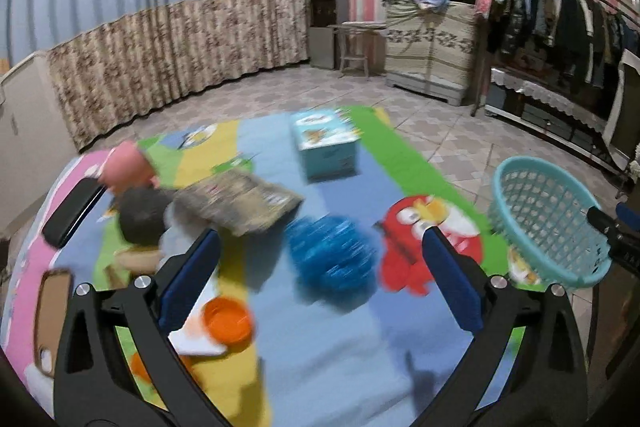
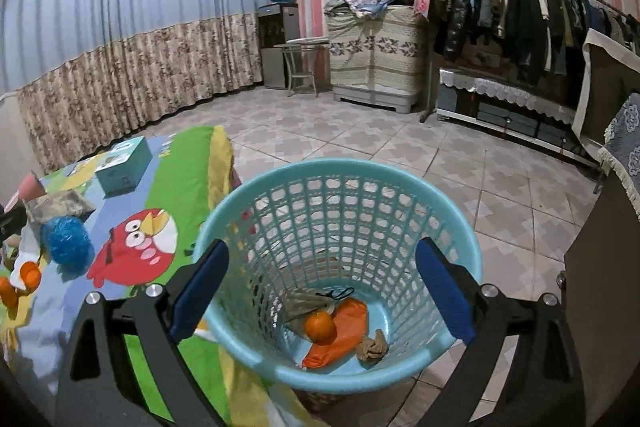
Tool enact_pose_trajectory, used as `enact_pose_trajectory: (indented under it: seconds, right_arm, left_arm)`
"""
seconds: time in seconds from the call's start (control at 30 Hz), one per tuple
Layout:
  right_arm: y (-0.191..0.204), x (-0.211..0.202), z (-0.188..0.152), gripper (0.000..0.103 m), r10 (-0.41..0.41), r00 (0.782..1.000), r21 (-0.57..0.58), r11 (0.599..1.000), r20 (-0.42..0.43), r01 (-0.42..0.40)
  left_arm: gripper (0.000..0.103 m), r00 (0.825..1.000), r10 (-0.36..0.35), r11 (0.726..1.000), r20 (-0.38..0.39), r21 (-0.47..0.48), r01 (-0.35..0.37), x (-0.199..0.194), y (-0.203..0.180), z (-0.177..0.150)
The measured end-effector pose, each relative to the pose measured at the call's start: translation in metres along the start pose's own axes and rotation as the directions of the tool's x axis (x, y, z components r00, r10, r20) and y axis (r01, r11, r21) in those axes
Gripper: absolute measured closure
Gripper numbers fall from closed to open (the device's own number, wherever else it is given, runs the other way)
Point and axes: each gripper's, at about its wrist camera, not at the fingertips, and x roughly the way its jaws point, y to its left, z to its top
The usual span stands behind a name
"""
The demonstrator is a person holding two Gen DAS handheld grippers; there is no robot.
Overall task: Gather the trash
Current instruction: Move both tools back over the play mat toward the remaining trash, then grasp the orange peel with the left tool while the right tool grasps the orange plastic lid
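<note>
Seen only from right wrist: orange fruit [image 2: 319, 327], orange wrapper [image 2: 344, 335], crumpled paper [image 2: 372, 346] inside teal basket [image 2: 340, 375] beside bed. Left gripper [image 1: 320, 267] spread above blue crumpled bag [image 1: 332, 261] on cartoon bedsheet [image 1: 340, 347]; right gripper [image 2: 320, 283] spread, empty, over basket.

Motion-blurred blue crumpled bag [image 1: 331, 258]

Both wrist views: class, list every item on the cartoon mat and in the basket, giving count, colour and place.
Basket: one, turquoise, beside the mat's edge.
Orange fruit: one, in basket.
Orange wrapper: one, in basket.
Brown paper wad: one, in basket.
Blue crumpled bag: one, mid-mat.
Box: one, teal, far end of the mat.
Patterned packet: one, grey-brown, mat's left.
Orange lid: one, near edge.
Left gripper: open.
Right gripper: open, over basket.
</note>
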Motion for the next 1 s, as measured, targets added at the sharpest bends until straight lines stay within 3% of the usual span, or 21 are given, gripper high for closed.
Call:
enact_pose_trajectory:
  seconds: [0.3, 0.53, 0.73, 0.9, 1.0]
  right_arm:
    - [0.034, -0.009, -0.002, 0.010, 0.025, 1.000, -0.090, 0.996, -0.013, -0.026]
    - [0.072, -0.014, -0.008, 0.010, 0.062, 0.998, -0.149, 0.987, -0.031, -0.066]
    - [0.103, -0.015, -0.017, 0.010, 0.118, 0.991, -0.175, 0.976, -0.070, -0.129]
    - [0.123, -0.014, -0.025, 0.010, 0.115, 0.989, -0.229, 0.964, -0.091, -0.133]
    - [0.130, -0.014, -0.028, 0.010, 0.119, 0.987, -0.241, 0.960, -0.107, -0.142]
  left_arm:
    - [0.006, 0.991, 0.125, 0.987, -0.041, -0.094, -0.128, -0.023, 0.078, -0.045]
    - [0.006, 0.979, 0.168, 0.971, -0.116, -0.153, -0.184, -0.024, 0.129, -0.078]
    - [0.006, 0.985, 0.106, 0.962, -0.133, -0.238, -0.136, -0.020, 0.152, -0.085]
    - [0.006, 0.992, 0.040, 0.979, -0.116, -0.194, -0.062, -0.015, 0.135, -0.077]
    - [0.006, 0.989, 0.025, 0.987, -0.145, -0.151, -0.048, -0.005, 0.121, -0.076]
